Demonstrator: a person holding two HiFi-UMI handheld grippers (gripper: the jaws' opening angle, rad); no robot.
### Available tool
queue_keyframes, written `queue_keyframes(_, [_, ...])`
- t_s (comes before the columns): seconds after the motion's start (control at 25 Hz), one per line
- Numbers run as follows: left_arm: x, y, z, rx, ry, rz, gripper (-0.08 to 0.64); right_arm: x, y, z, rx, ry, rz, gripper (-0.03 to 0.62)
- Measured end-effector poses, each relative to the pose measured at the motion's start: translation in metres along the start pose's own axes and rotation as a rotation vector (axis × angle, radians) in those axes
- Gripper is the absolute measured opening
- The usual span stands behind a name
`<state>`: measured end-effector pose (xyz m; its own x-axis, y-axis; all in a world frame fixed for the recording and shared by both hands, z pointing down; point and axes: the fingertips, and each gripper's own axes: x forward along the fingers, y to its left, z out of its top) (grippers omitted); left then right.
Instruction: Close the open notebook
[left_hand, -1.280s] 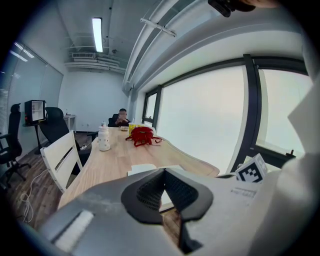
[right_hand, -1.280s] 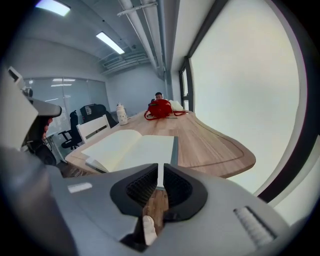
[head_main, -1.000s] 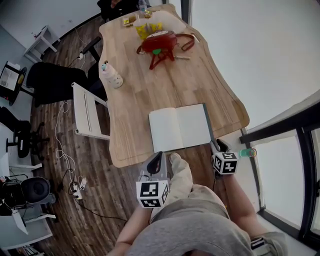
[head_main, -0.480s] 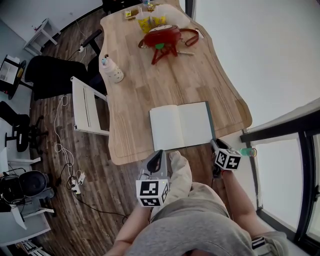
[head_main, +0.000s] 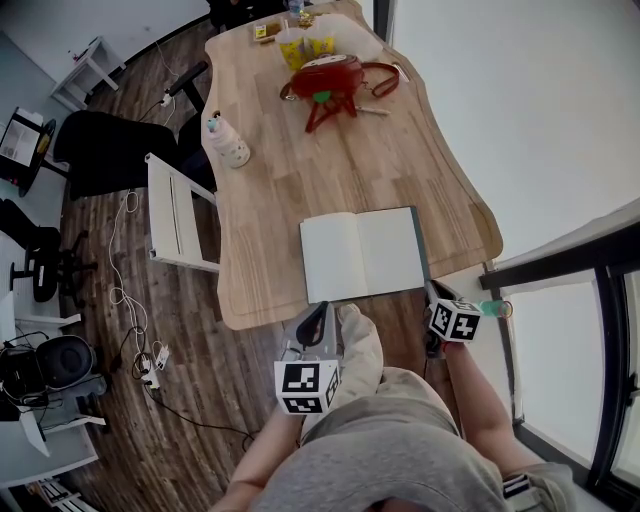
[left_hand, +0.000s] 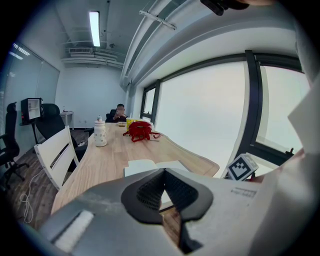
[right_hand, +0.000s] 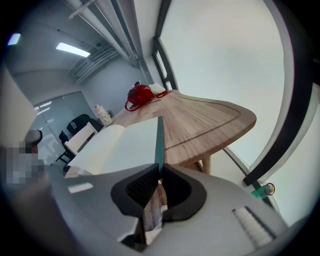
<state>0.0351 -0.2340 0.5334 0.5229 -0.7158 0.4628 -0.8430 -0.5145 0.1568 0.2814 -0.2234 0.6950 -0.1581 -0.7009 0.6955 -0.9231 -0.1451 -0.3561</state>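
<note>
The open notebook (head_main: 362, 253) lies flat near the front edge of the wooden table (head_main: 300, 180), white pages up, with a green cover (right_hand: 159, 140) along its right side. My right gripper (head_main: 432, 292) is at the notebook's near right corner. In the right gripper view its jaws (right_hand: 159, 170) have just been closing, and the green cover's edge is pinched between the pads. My left gripper (head_main: 312, 320) hangs in front of the table's near edge, just short of the notebook (left_hand: 145, 165). Its jaws (left_hand: 164, 172) are shut with nothing between them.
A red bag (head_main: 325, 82), yellow packets (head_main: 305, 48) and a white patterned bottle (head_main: 227, 140) stand further back on the table. A white chair (head_main: 175, 215) is at the table's left side. A person (left_hand: 119, 114) sits at the far end. A dark window frame (head_main: 560, 260) runs along the right.
The right gripper's marker cube has turned and edged slightly right beside the notebook's near right corner. The notebook lies as before and the left gripper has not moved.
</note>
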Motion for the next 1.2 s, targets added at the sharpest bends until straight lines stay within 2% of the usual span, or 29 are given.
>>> queue_keyframes(0.56, [-0.013,-0.009,0.005,-0.001,-0.037,0.003,0.005,-0.026,0.021,0.024,-0.042,-0.087,0.045,0.011])
queue_keyframes(1.2, [-0.034,-0.012,0.008,-0.003,-0.078,0.035,0.005,-0.065,0.086,0.060,-0.141,-0.202,0.173,0.011])
